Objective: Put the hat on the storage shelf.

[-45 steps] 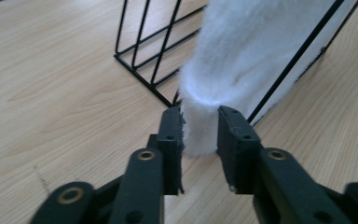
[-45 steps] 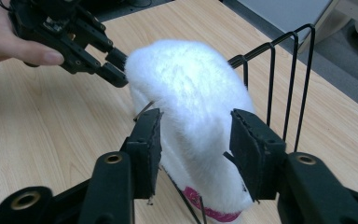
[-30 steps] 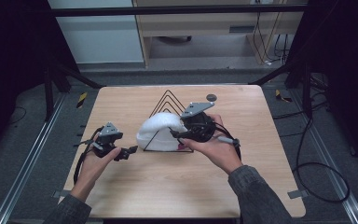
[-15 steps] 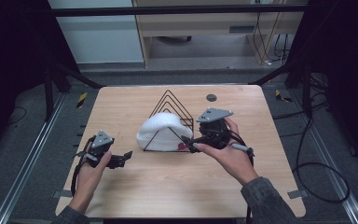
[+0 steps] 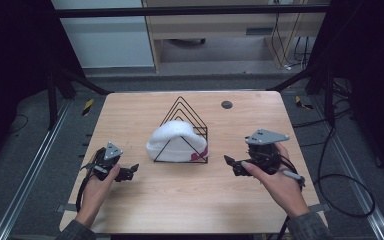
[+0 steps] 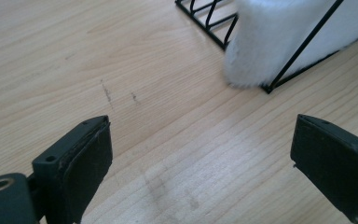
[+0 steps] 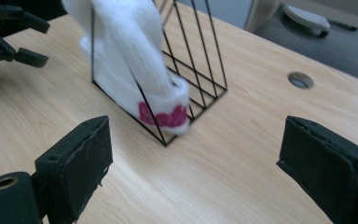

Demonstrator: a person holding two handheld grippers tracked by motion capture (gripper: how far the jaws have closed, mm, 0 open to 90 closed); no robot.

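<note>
A white knit hat (image 5: pixel 176 141) with a pink patch (image 7: pixel 161 115) hangs over a black wire rack (image 5: pixel 185 107) of triangular frames at the table's middle. My right gripper (image 5: pixel 230 162) is to the right of the rack, apart from the hat. Its jaws have just been opening and nothing is between them (image 7: pixel 196 154). My left gripper (image 5: pixel 130 172) rests low at the rack's left, open and empty (image 6: pixel 200 154). In the left gripper view the hat's edge (image 6: pixel 279 37) and the rack's corner (image 6: pixel 268 87) lie ahead of the jaws.
The wooden table (image 5: pixel 130 115) has a round cable hole (image 5: pixel 226 104) at the back right. Bare wood lies in front of the rack. Metal rails and cables run along the floor at both sides.
My right gripper has let go of the hat, opened, and drawn back to the right and toward the near edge. The left gripper has shifted slightly nearer and lower.
</note>
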